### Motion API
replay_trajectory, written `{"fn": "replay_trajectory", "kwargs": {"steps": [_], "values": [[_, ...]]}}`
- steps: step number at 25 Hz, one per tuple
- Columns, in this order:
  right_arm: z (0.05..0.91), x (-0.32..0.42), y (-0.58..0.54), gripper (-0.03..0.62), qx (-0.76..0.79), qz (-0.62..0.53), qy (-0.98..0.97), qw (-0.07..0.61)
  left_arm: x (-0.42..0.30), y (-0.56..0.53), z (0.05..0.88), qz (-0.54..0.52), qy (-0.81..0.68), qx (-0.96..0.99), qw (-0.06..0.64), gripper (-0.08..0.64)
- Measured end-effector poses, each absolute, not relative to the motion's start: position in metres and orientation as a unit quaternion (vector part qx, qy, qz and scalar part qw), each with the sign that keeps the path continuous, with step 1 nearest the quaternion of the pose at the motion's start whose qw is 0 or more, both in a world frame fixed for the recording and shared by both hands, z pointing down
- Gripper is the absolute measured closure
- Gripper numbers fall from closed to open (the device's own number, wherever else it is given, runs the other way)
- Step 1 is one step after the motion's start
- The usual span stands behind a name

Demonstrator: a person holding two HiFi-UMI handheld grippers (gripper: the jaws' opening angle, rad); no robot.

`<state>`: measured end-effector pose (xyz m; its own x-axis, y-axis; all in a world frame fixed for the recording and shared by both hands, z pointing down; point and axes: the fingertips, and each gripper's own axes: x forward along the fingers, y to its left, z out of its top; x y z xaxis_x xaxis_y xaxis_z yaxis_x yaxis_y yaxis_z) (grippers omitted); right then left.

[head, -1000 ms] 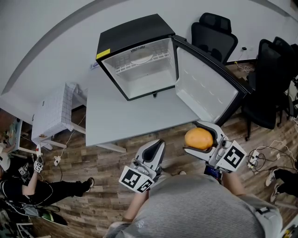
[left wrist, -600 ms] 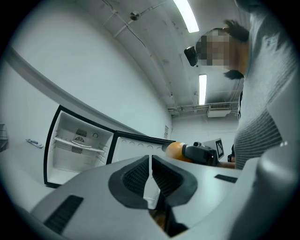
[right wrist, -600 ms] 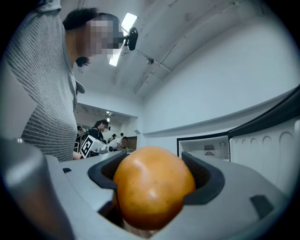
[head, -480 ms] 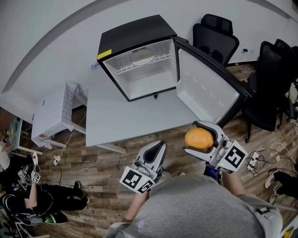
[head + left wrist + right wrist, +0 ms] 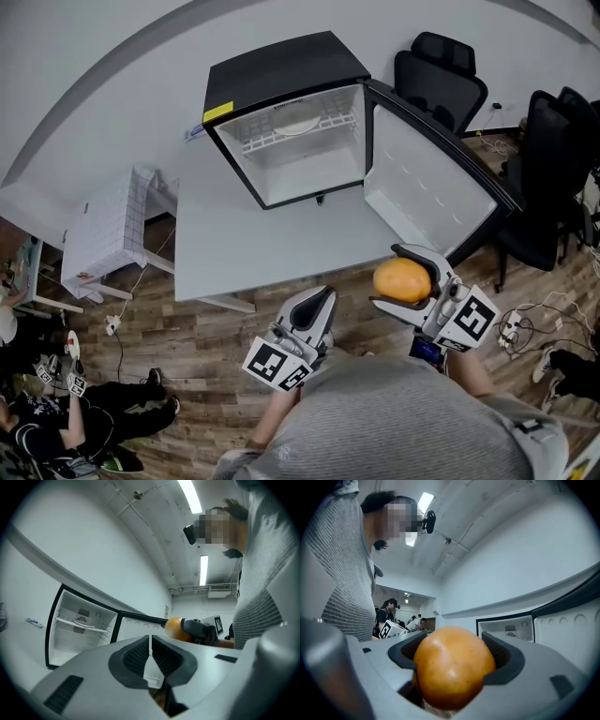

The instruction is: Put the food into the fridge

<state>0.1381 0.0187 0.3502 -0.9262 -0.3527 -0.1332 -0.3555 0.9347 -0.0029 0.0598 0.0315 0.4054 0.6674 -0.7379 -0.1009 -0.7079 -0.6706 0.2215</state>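
A round orange fruit (image 5: 401,279) sits between the jaws of my right gripper (image 5: 405,278), which is shut on it just off the table's near right corner. In the right gripper view the fruit (image 5: 452,672) fills the space between both pads. The small black fridge (image 5: 281,112) lies on the grey table (image 5: 272,239), its white inside bare and its door (image 5: 427,192) swung open to the right. My left gripper (image 5: 321,300) hangs at the table's near edge, shut with nothing in it; its pads (image 5: 151,656) meet in the left gripper view, where the fruit (image 5: 174,627) shows beyond them.
Black office chairs (image 5: 441,80) stand behind the open door and at the right edge. A white tiled box (image 5: 105,232) stands left of the table. A person (image 5: 56,422) crouches on the wood floor at the lower left. Cables (image 5: 525,319) lie on the floor at right.
Both grippers have kept their place, the fruit still held. The view has shifted slightly, so the fridge sits a little further right. The person on the floor has moved down and left.
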Motion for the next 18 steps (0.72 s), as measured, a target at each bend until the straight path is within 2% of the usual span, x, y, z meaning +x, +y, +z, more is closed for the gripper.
{"fn": "replay_trajectory", "kwargs": {"steps": [18], "values": [[0.341, 0.067, -0.041, 0.241, -0.209, 0.017, 0.976, 0.055, -0.004, -0.025, 0.401, -0.096, -0.372, 0.919, 0.089, 0.548]]}}
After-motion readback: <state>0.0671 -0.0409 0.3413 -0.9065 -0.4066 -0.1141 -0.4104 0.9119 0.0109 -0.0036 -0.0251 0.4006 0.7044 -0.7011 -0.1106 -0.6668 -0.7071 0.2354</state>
